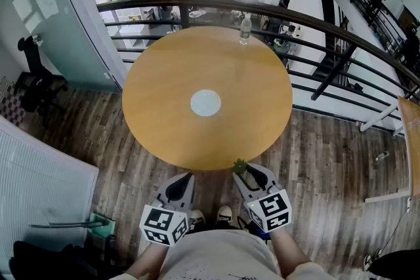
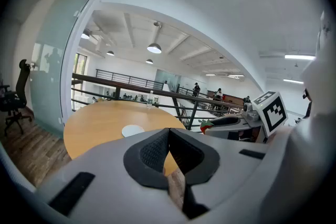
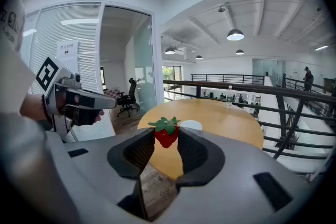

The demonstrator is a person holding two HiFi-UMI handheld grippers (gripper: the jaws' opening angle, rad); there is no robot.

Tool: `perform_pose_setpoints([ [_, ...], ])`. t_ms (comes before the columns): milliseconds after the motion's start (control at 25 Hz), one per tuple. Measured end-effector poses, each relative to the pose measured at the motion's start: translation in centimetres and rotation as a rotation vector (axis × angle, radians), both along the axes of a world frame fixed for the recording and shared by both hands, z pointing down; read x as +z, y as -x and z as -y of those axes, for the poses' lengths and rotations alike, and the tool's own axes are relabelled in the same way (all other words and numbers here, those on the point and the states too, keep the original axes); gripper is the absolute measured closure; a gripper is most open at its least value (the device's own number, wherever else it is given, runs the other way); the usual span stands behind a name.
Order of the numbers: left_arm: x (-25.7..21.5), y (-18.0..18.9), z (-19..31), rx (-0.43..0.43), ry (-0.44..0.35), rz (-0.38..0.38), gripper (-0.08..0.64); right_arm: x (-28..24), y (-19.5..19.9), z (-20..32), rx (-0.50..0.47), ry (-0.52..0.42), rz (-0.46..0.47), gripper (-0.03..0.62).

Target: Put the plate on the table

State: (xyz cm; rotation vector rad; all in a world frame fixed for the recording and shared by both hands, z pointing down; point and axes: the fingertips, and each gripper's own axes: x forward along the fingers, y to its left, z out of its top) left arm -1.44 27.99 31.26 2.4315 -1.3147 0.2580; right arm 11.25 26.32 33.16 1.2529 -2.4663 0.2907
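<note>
Nearest me, my left gripper is clenched, its ribbed black pads meeting on nothing. My right gripper grasps a glossy red strawberry with a green leafy cap. Both hang just short of the near edge of the round, smooth wooden table. At its middle lies the small round white plate, flat. At the far edge stands a clear bottle.

Round table bears white plate, seemingly a bottle.

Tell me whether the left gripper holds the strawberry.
No, the strawberry sits clamped in the right gripper; the left gripper is shut, empty.
</note>
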Motion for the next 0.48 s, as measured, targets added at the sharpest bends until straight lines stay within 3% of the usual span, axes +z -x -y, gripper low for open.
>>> perform_pose_setpoints([
  [360, -0.27, -0.25, 0.14, -0.001, -0.002, 0.004, 0.537, -0.18, -0.23, 0.07, -0.003, -0.002, 0.005, 0.440],
  [480, -0.41, -0.13, 0.17, -0.011, -0.002, 0.007, 0.537, -0.54, -0.09, 0.17, -0.012, 0.002, 0.045, 0.440],
])
